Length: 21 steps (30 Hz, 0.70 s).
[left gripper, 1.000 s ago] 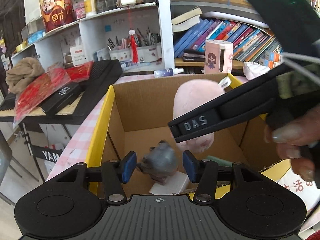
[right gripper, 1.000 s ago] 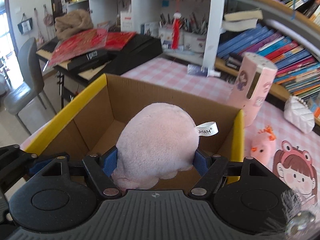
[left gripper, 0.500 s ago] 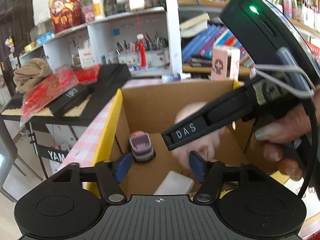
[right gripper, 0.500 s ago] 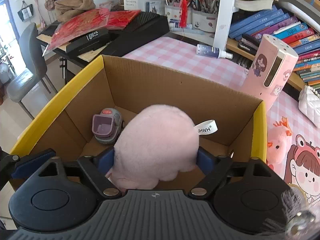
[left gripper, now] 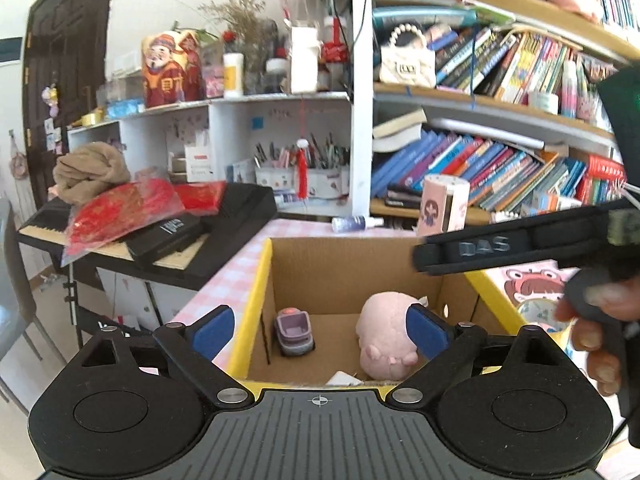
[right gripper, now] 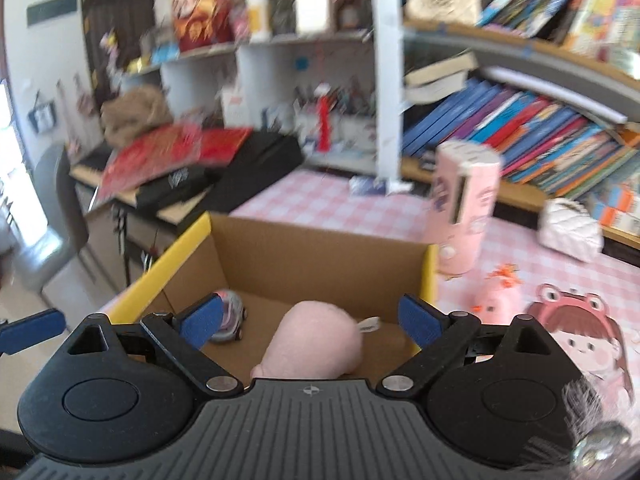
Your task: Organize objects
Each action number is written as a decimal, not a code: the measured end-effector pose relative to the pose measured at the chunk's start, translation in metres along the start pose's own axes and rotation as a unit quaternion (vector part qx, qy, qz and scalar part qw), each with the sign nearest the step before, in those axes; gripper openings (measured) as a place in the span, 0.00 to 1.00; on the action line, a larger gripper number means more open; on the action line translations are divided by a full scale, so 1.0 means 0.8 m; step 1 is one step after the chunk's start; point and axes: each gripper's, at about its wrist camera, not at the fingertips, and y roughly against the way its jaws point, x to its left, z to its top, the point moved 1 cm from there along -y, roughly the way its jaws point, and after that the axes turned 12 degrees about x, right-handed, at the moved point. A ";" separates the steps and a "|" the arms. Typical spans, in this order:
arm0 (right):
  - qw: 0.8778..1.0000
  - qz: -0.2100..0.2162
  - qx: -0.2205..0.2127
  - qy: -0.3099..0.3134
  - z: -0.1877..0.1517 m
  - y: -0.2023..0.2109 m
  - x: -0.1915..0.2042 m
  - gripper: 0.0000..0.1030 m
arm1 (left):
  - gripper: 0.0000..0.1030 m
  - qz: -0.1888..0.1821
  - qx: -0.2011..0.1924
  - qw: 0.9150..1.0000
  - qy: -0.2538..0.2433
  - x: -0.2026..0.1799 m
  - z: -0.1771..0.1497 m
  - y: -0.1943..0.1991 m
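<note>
The left gripper (left gripper: pixel 319 330) is held above the near rim of the cardboard box (left gripper: pixel 344 264), its 2 blue pads spread wide with nothing between them. The right gripper (right gripper: pixel 310 320) is likewise spread wide and empty, poised over the same box from the near side; its body is also seen crossing the upper right of the left wrist view, gripped by the person's hand (left gripper: pixel 596 320). The pink plush toy (left gripper: pixel 386 336) is found lying on the box floor toward the right wall, free of both tools, and the small purple toy car (left gripper: pixel 294 332) is seen resting on the floor beside the left wall, apart from the plush. A white object (left gripper: pixel 344 379) is partly visible at the near edge of the floor; what it is cannot be told. Both items are judged to be stowed, the yellow-edged box apparently serving as the collection bin. Outside the box, on the pink checked tablecloth (right gripper: pixel 340 204), a small pink chick toy (right gripper: pixel 496 292), a pink cylindrical container (right gripper: pixel 464 208) and a white quilted pouch (right gripper: pixel 572 228) are left standing to the right. The wide opening is judged to suit a fresh pick, with the chick the nearest candidate for the right tool.
</note>
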 end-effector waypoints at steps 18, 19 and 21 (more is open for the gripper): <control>0.992 -0.121 -0.006 -0.018 -0.153 0.103 0.027 0.92 | 0.96 0.037 0.041 0.998 0.044 0.030 -0.079 0.070; 0.993 -0.121 0.001 -0.018 -0.161 0.104 0.031 0.92 | 0.96 0.038 0.047 0.997 0.044 0.030 -0.084 0.073; 0.992 -0.121 0.013 -0.015 -0.177 0.108 0.039 0.92 | 0.97 0.040 0.057 0.997 0.044 0.030 -0.095 0.079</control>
